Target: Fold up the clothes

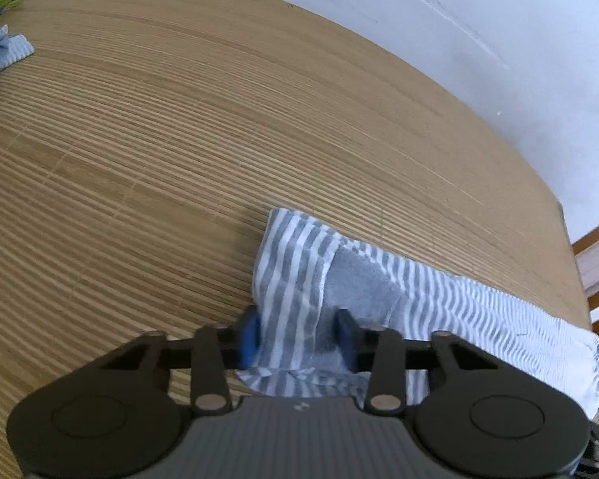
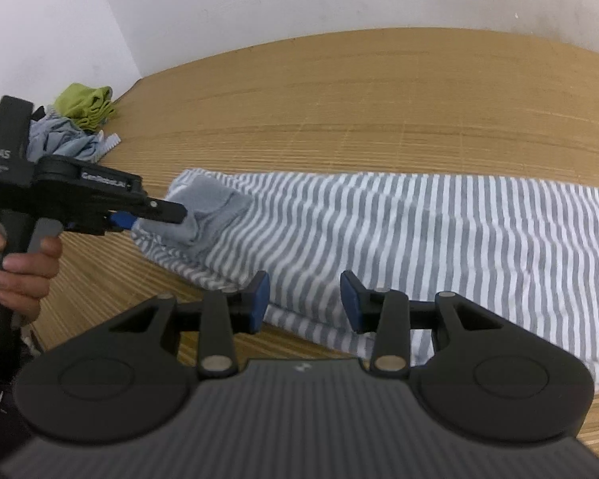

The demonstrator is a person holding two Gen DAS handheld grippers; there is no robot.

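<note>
At the mat's [image 2: 379,92] far left corner lies a heap of clothes [image 2: 80,127], well apart from the striped garment [image 2: 419,231], which stretches lengthwise left to right. The left gripper [image 2: 155,219] straddles its bunched left end, fingers apart; the right gripper [image 2: 304,299] hovers open above the near hem
</note>
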